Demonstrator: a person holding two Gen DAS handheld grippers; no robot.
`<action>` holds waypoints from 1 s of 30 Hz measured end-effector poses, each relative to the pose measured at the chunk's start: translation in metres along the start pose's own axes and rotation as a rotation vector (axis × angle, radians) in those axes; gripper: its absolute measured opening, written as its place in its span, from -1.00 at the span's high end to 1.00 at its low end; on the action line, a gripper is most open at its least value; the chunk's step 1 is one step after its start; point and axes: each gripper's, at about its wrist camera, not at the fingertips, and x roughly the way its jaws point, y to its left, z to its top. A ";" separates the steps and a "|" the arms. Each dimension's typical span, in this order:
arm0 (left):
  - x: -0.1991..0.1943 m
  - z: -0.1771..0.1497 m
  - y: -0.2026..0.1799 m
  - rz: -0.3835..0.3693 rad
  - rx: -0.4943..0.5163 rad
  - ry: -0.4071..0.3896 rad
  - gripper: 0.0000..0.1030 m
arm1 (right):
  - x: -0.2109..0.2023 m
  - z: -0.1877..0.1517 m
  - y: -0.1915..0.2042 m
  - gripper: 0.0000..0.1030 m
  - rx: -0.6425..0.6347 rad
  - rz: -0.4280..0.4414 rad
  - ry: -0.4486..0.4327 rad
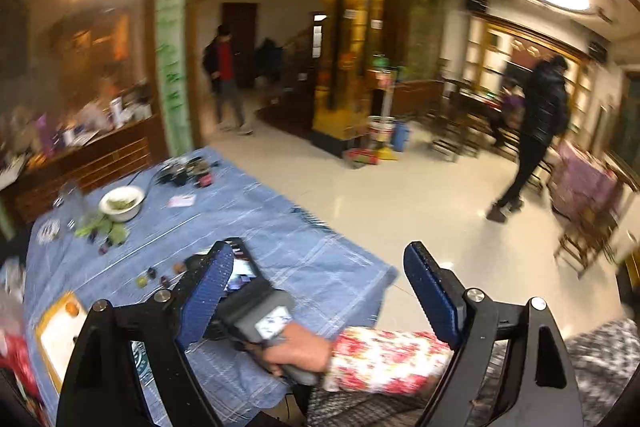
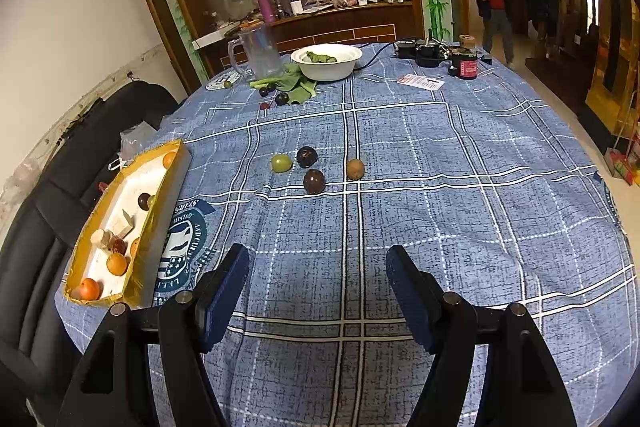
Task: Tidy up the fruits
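Covering round table, blue plaid cloth.

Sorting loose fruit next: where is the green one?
In the right wrist view, the green fruit lies mid-table on the cloth, just left of a dark plum.

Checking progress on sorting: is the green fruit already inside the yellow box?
No, the green fruit lies on the blue cloth, apart from the yellow box.

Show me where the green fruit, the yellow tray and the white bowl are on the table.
green fruit [image 2: 281, 163], right wrist view, middle of its skin.
yellow tray [image 2: 176, 178], right wrist view, its long outer wall facing the table centre.
white bowl [image 2: 328, 69], right wrist view, front of its outer wall.
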 end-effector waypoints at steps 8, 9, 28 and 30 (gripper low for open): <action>0.006 -0.007 0.036 0.021 -0.118 0.063 -0.69 | -0.006 0.004 -0.010 -0.47 0.020 -0.014 0.002; 0.007 -0.008 0.043 0.030 -0.110 0.068 -0.69 | -0.006 0.004 -0.012 -0.47 0.020 -0.019 0.002; 0.199 -0.128 0.381 0.454 -0.766 0.138 -0.60 | 0.108 0.064 -0.057 -0.51 -0.070 -0.027 0.082; 0.218 -0.138 0.384 0.470 -0.773 0.158 -0.16 | 0.125 0.071 -0.057 -0.34 -0.090 -0.024 0.093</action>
